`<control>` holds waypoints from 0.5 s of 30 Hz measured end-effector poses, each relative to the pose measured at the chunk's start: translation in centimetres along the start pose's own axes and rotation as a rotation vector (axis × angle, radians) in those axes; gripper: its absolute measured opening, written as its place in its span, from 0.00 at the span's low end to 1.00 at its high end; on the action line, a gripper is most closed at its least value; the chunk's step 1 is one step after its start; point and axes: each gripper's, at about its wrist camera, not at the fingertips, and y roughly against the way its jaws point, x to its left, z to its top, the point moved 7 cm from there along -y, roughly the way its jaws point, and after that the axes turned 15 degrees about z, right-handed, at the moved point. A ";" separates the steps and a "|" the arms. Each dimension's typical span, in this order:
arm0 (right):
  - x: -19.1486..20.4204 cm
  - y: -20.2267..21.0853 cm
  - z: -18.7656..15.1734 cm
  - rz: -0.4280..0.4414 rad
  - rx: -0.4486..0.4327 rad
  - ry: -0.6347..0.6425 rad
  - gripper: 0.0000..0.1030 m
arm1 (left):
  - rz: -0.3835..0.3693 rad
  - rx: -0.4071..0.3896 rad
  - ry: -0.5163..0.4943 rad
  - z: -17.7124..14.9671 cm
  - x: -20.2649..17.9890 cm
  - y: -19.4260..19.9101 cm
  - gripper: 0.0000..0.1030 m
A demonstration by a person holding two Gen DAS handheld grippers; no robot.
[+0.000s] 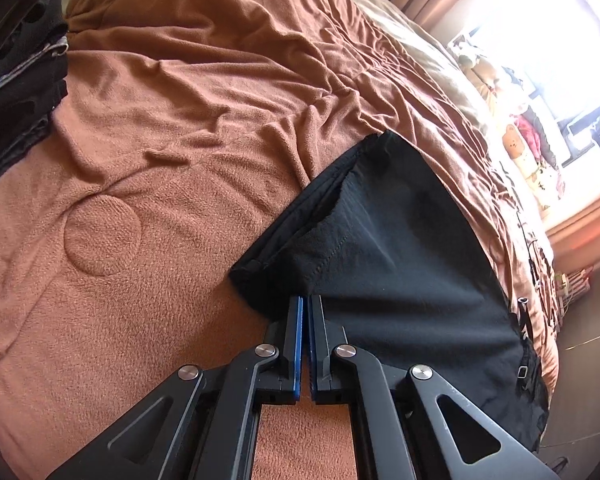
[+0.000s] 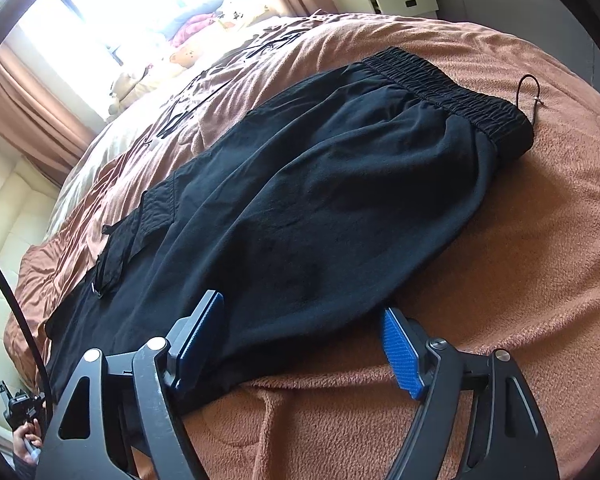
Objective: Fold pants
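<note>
**One pair of black pants on the bed, two grippers at its near edge**

We count one pair of black pants [image 2: 320, 200] lying flat on a brown blanket [image 2: 520, 280] that covers the bed. In the right wrist view the single elastic waistband [image 2: 448, 88] sits at the far right end, with one thin drawcord [image 2: 530, 92] looping off it onto the blanket. The legs run away to the lower left, and one strap with a small metal buckle [image 2: 98, 290] lies on the fabric there.

We see two grippers, one per view. The left gripper [image 1: 305, 308] has its two blue-padded fingers pressed together, and their tips meet right at the black hem of the pants [image 1: 400, 240]; we cannot tell for sure whether cloth is pinched between them, since only a sliver of a gap shows. The right gripper [image 2: 302, 344] stands spread wide, its two blue pads [image 2: 400, 352] apart, with the near edge of the pants lying between them and neither pad pressing on the cloth.

In the left wrist view one round stitched patch [image 1: 102, 234] marks the blanket, and a stack of dark folded clothing [image 1: 20, 92] sits at the far left edge. One white bedside cabinet [image 2: 392, 2] stands beyond the bed in the right wrist view. Plush toys [image 1: 518, 146] line the bright window side.
</note>
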 end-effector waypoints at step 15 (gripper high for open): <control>2.8 -1.9 -3.2 0.223 0.107 -0.048 0.73 | -0.080 0.086 0.071 -1.5 0.6 -2.3 0.49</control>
